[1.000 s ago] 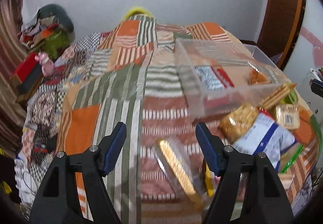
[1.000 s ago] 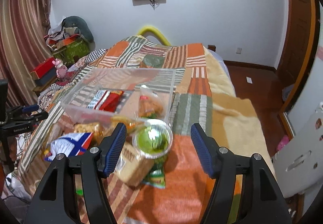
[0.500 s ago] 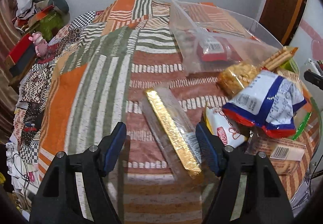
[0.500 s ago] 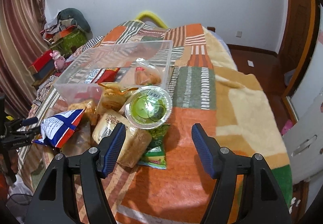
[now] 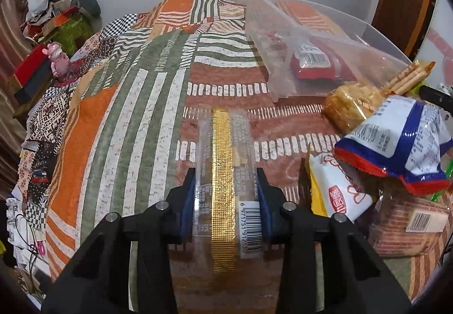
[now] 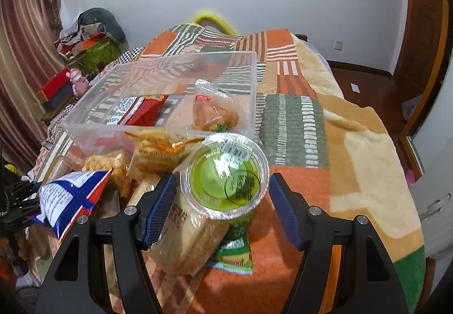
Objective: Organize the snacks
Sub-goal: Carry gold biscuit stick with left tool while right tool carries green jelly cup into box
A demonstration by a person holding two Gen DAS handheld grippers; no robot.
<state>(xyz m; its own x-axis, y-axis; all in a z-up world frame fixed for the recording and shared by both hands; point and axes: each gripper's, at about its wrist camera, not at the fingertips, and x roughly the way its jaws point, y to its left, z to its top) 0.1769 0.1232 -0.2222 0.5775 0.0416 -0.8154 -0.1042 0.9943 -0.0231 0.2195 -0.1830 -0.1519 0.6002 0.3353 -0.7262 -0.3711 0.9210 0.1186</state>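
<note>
Down on the patchwork blanket [image 5: 136,121], the left gripper [image 5: 226,200] has its blue pads pressed against both sides of a long clear packet with a gold strip [image 5: 223,172], which lies flat on the cloth and points away toward the clear plastic bin [image 5: 283,39]. That bin sits further up the blanket and holds a red packet [image 5: 311,61]. Between the bin and the grippers lies a heap of snacks: a blue, white and red bag [image 5: 402,138], a white and yellow packet [image 5: 337,192], a bag of golden puffs [image 5: 351,104] and a brick-patterned packet [image 5: 407,223], all just to the side of the gripped packet. Seen from the right wrist, the right gripper [image 6: 223,200] stands about half wide with its jaws closing, and a round green cup with a clear lid [image 6: 223,172] sits between them, the pads not touching it. The cup rests on a tan packet [image 6: 187,234] and a green wrapper [image 6: 235,251], just in front of the bin's near wall.
</note>
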